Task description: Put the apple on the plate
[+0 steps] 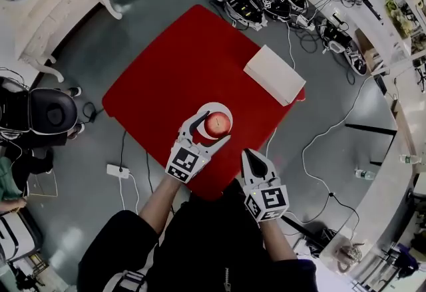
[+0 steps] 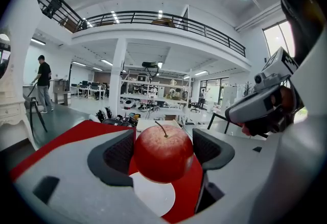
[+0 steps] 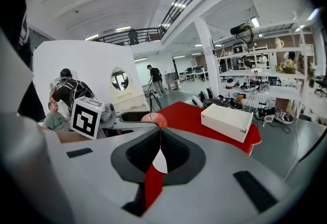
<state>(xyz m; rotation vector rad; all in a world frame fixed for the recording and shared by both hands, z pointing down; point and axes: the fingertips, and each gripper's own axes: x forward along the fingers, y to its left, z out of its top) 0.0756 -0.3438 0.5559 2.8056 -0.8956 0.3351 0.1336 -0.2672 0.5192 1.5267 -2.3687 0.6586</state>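
Hanging between the pads of the left tongs (image 2: pixel 163 152), the apple (image 2: pixel 163 151) is gripped at its sides with the stem upward, so that its underside is left free to be set down. It is placed over the white plate (image 2: pixel 153 196), which lies near the front edge of the red worktop (image 1: pixel 166 71). Whether the fruit already touches the plate cannot be told, though a lowering and release is judged to be the step in hand. A grip at the widest part is judged sensible, since a round, smooth fruit could roll if it were let go off-centre.

The right tongs (image 3: pixel 159 154) are drawn together with only a thin slit between them, and nothing is held there. They are held back at the near edge, apart from the plate, presumably so that the left side is not obstructed. A white box (image 1: pixel 274 74) lies well apart at the far corner.
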